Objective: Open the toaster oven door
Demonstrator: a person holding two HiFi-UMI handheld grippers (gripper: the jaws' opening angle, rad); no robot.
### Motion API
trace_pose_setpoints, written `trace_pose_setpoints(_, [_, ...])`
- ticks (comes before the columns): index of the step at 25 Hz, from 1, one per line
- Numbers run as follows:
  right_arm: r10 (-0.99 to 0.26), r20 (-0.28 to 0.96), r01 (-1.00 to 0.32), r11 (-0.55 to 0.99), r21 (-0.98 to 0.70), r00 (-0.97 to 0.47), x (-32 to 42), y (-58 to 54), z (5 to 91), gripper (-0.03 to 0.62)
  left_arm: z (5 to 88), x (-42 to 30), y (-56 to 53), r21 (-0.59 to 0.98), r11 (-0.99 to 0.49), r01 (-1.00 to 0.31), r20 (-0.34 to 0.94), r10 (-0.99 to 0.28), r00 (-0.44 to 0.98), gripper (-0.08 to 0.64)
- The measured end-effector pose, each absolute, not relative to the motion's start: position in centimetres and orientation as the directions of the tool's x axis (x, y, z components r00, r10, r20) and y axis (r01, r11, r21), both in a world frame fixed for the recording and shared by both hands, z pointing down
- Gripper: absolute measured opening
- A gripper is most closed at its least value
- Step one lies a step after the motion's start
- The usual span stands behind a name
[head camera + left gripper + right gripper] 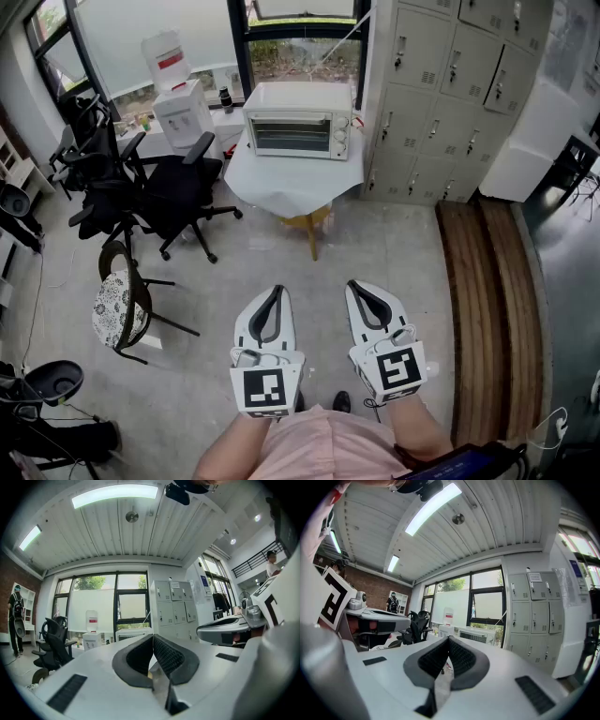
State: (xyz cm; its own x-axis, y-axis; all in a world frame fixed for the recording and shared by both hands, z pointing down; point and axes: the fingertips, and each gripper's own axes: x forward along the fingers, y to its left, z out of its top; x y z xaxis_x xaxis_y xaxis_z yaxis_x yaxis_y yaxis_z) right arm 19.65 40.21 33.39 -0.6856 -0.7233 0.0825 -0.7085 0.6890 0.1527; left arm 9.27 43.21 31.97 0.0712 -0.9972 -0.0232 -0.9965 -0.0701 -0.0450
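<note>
The white toaster oven (298,120) stands on a small table draped in a white cloth (281,183), a few steps ahead of me, and its glass door is closed. Both grippers are held low in front of the body, far from the oven. My left gripper (278,289) is shut with nothing in it, its dark pads meeting at the tip. My right gripper (353,284) is shut and empty too. Beyond the shut tip (151,636) in the left gripper view, the oven (132,633) shows small. The right gripper view also has the oven (476,635) past its shut tip (448,639).
Black office chairs (159,187) crowd the left, and a stool with a patterned cushion (114,307) stands nearer. A water dispenser (183,111) is left of the table. Grey lockers (450,84) line the right, with a wooden platform (492,309) below them. A person (15,620) stands far left.
</note>
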Motion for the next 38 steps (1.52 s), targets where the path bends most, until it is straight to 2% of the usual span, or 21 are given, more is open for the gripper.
trace_pose_setpoints(24, [-0.770, 0.138, -0.763, 0.637, 0.109, -0.622, 13.2, 38.0, 36.1, 0.011, 35.5, -0.1, 41.6, -0.048, -0.120, -0.992, 0.023, -0.993, 0.119, 0.014])
trace_pose_setpoints(30, [-0.785, 0.176, -0.783, 0.615, 0.099, -0.594, 12.8, 35.2, 37.4, 0.009, 36.7, -0.7, 38.5, -0.002, -0.140, -0.990, 0.056, -0.989, 0.140, 0.014])
trace_pose_setpoints(38, [-0.778, 0.185, -0.784, 0.618, 0.057, -0.600, 11.7, 26.8, 38.9, 0.006, 37.7, -1.9, 30.8, -0.041, -0.137, -0.990, 0.098, -0.986, 0.132, 0.014])
